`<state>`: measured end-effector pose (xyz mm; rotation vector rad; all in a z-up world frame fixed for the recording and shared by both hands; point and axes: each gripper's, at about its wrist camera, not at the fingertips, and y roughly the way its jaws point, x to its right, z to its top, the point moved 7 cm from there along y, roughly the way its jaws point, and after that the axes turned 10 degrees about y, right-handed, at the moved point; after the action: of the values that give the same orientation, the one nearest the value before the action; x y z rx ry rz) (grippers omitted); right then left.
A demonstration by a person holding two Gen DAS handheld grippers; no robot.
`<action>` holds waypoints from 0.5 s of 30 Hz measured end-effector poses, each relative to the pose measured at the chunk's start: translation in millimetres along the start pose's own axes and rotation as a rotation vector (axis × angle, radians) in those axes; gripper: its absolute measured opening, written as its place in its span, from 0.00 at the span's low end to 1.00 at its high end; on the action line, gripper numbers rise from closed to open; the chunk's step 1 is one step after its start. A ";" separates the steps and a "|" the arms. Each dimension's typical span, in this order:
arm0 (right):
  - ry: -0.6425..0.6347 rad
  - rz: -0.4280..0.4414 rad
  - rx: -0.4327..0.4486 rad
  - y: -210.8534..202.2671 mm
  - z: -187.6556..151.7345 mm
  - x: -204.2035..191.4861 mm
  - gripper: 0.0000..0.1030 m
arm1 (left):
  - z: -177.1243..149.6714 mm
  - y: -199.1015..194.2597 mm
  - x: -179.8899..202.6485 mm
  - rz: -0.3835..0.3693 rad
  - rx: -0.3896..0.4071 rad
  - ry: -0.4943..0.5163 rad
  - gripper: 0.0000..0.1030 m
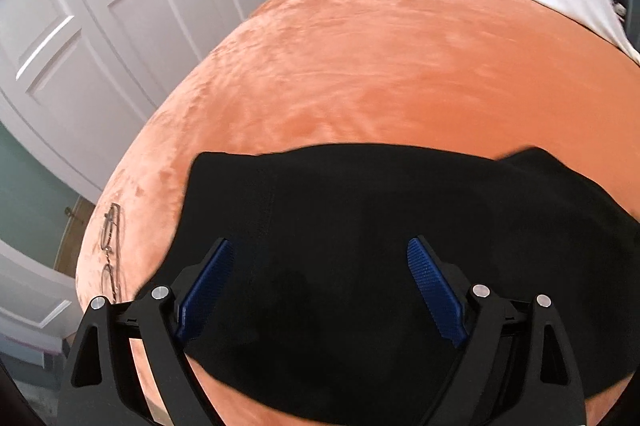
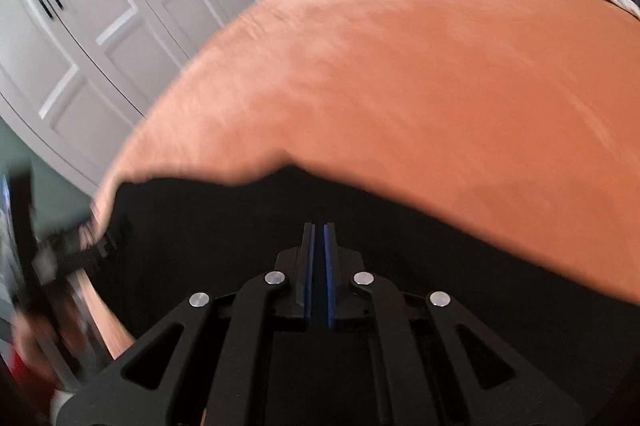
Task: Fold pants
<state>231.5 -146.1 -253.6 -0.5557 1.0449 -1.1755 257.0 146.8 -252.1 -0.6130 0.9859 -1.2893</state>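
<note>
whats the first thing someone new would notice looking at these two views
The big orange blanket fills most of both views, with the black pants spread across its near edge. Next come the blue pads: the left claw is wide open over the pants, while the right claw is closed, though whether it pinches fabric is unclear. A pair of glasses lies on the blanket left of the pants.

The pants (image 1: 400, 226) are matt black cloth, smooth and lint-free. Beneath them the orange blanket (image 1: 380, 66) is plush, velvety fleece with a brushed nap. The left gripper (image 1: 320, 290) is matt black plastic with bright metal pins; its pads (image 1: 434, 290) are blue, finely knurled rubber. The eyeglasses (image 1: 110, 250) have thin metal frames.
</note>
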 end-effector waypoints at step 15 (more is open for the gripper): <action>0.606 -0.471 0.287 -232.2 -94.5 390.4 0.33 | 3.9 -93.3 205.8 -0.181 0.075 0.267 0.84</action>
<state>48.2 -572.3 -249.3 -0.2151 1.2533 -1.9528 210.1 -72.5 -224.4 -0.4884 1.1125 -1.5919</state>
